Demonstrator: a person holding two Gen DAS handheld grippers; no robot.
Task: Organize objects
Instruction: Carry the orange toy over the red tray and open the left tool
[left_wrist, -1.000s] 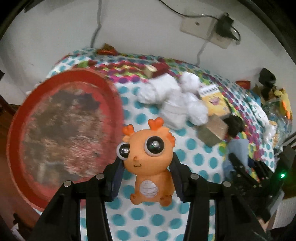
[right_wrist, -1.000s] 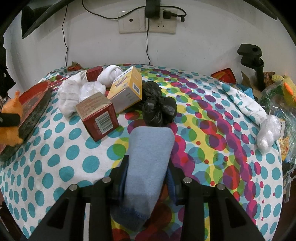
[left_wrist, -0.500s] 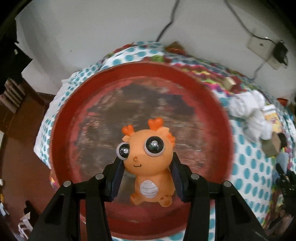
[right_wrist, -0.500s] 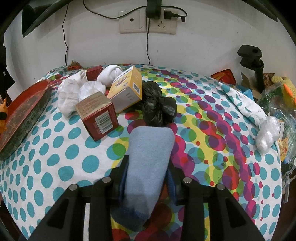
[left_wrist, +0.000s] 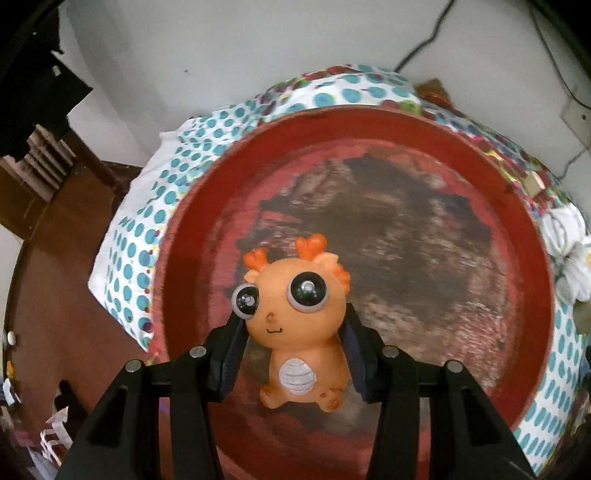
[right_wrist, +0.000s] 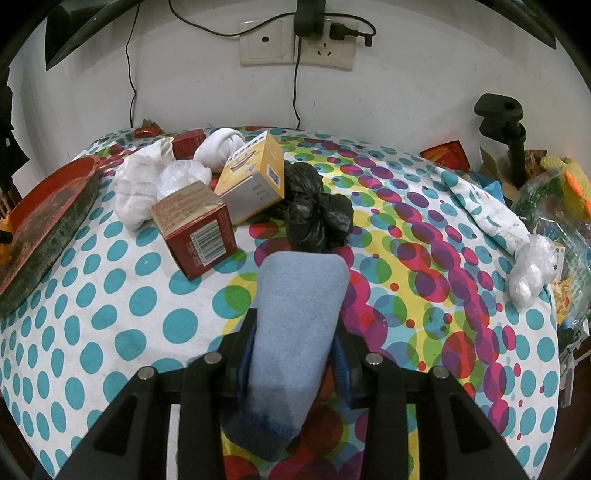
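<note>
Orange toy (left_wrist: 295, 325) is being gripped by left gripper (left_wrist: 291, 354) over empty red tray (left_wrist: 524, 229); blue cloth (right_wrist: 295, 328) by right gripper (right_wrist: 295, 354). 2 boxes (right_wrist: 195, 229), bags are being left unsorted.

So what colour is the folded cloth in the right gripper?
Light blue cloth, with a darker blue edge; clearest in the right wrist view.

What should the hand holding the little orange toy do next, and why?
Probably lower it and let go. The left gripper holds the orange toy right over the worn middle of the red tray, which looks bare, so there seems room to set it down.
</note>
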